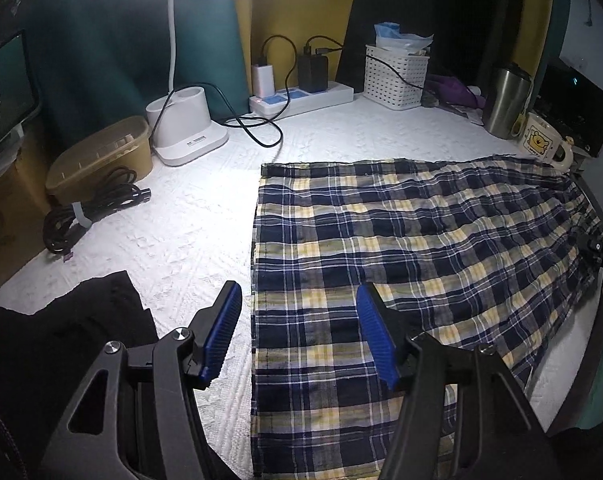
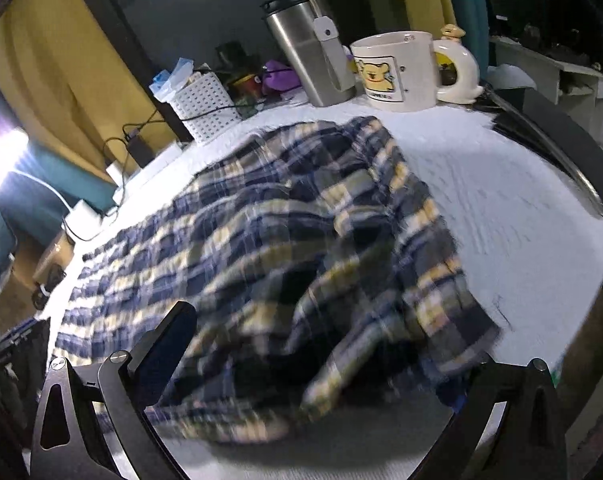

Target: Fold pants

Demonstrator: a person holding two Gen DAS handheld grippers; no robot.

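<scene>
The blue, yellow and white plaid pants point(image 1: 401, 240) lie spread flat on the white table cover point(image 1: 189, 216). My left gripper point(image 1: 301, 320) hovers over their near left edge, open. One blue pad point(image 1: 221, 332) is over the cover and the other over the cloth, with nothing pinched. In the blurred right wrist view the pants point(image 2: 261, 232) bunch up at the near end. My right gripper point(image 2: 329, 340) stands wide open around that bunched end. Its left finger point(image 2: 169, 348) is clear of the cloth, and the fabric hides most of its right finger.
A black garment point(image 1: 61, 340) lies at the near left. Behind it are a coiled cable point(image 1: 97, 208), a brown box point(image 1: 101, 156) and a white lamp base point(image 1: 189, 128). Along the back stand a power strip point(image 1: 301, 98), a white basket point(image 1: 395, 76), a steel tumbler point(image 2: 309, 52) and a bear mug point(image 2: 393, 72).
</scene>
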